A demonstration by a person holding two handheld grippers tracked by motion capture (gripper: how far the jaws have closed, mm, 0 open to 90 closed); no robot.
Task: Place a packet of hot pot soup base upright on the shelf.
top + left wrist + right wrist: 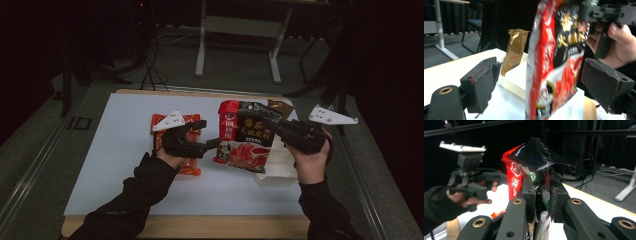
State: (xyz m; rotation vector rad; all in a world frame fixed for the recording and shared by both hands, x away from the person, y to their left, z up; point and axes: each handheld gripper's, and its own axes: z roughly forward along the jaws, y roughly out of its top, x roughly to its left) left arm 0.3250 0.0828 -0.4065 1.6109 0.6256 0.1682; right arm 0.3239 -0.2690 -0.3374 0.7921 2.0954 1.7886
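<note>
- High view: the right gripper (272, 125) pinches the top of a red-and-black sauce packet (245, 137), which hangs just left of the white box (280, 172), its lower corner above the box's near-left edge.
- In the right gripper view the jaws are pressed together on the packet's crumpled black top edge (537, 155); the foil folds over them, so I judge it thin, soft and easily creased.
- In the left gripper view the left gripper (536, 85) stands spread wide, one pad on each side of the packet (554, 62) and apart from it; no earlier picture is needed to see nothing is gripped there.
- Handling, as a judgement: the glossy film looks slippery, the filled lower part heavier and likely to swing. Best hold is the flat sealed top seam or a side seam, not the bulging middle, which could burst if squeezed.
- An orange packet (187, 145) lies left of the box, mostly under the left hand (167, 155).
- A gold pouch (514, 50) stands in the far end of the box.
- Hard to make out: the packet's print is blurred, its lower edge is cut off in the left gripper view, and what else the box holds is hidden behind the packet.
</note>
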